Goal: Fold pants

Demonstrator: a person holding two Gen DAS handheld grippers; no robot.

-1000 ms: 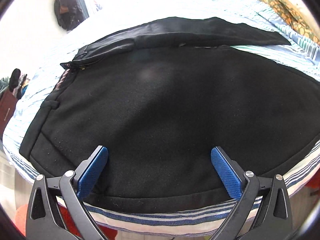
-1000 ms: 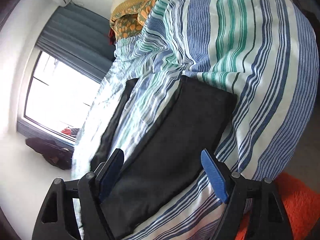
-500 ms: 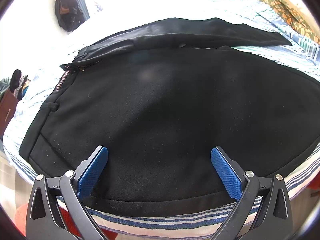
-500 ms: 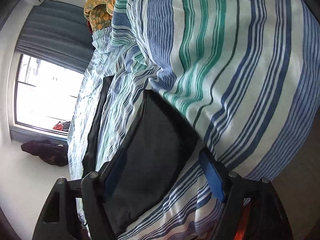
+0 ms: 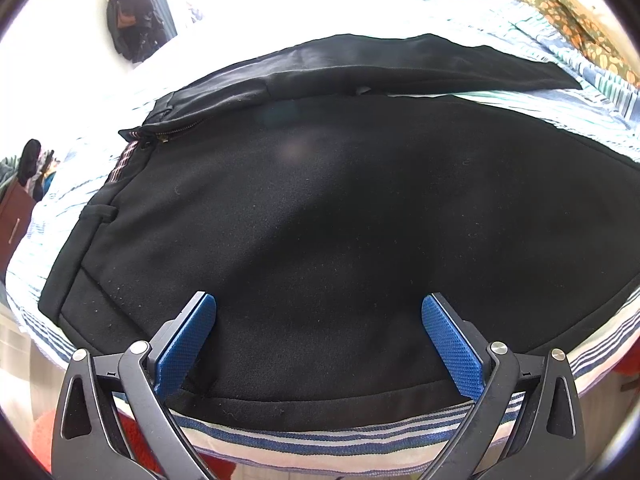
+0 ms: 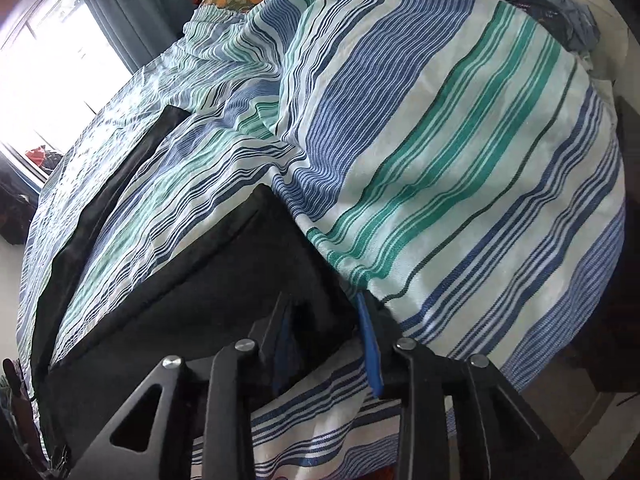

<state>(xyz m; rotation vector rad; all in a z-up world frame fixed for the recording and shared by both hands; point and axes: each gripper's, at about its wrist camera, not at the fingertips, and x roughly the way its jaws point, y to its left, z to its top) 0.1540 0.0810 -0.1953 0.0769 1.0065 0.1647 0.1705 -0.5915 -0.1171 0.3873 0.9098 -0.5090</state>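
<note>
- Striped bedsheet (image 6: pixel 460 152) carries black pants (image 5: pixel 320 208).
- Left gripper (image 5: pixel 318 320) gapes wide above the pants' near edge.
- Right gripper (image 6: pixel 326 320), narrowed at the pants' hem corner; grip unclear.

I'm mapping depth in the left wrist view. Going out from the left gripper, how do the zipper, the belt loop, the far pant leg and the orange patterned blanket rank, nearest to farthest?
From the left gripper, which hangs open over the seat of the pants:
1. Belt loop, on the waistband at left.
2. Zipper, upper left, at the open fly.
3. Far pant leg, stretched across the top.
4. Orange patterned blanket, at the far right corner of the bed.
</note>
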